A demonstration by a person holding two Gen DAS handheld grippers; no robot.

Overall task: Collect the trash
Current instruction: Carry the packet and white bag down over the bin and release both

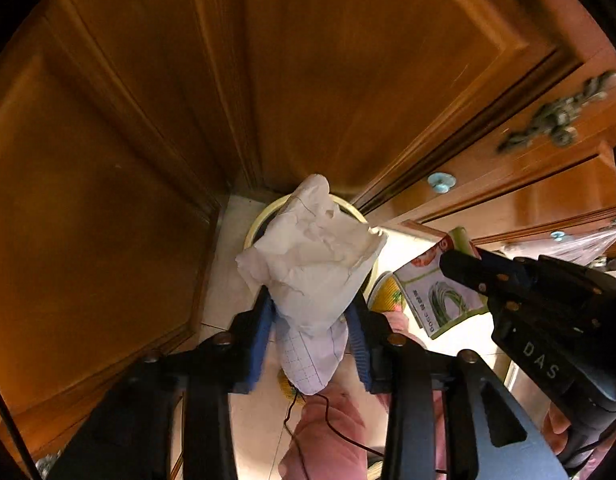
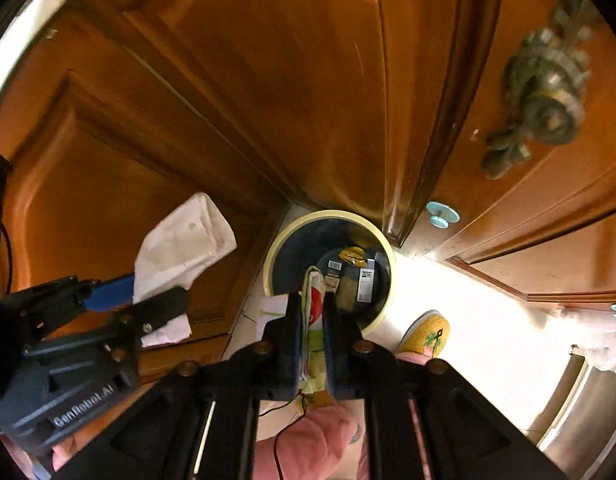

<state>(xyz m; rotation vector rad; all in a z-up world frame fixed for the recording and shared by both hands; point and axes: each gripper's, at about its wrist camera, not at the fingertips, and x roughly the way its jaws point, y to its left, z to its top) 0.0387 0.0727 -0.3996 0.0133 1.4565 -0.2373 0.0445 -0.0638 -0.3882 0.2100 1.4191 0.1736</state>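
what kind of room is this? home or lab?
Likely a home, a kitchen or hallway corner. Carved wooden cabinet doors with an ornate metal handle, a tiled floor, and a round trash bin already holding wrappers. A slippered foot stands beside the bin.

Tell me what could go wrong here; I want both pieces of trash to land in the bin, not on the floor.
1. The crumpled white paper in the left hand-held gripper looks about as wide as the trash bin opening, so it may catch on the rim.
2. In the right wrist view that paper hangs left of the bin, so dropped now it might miss.
3. The printed packet in the right hand-held gripper hangs near the rim's edge.
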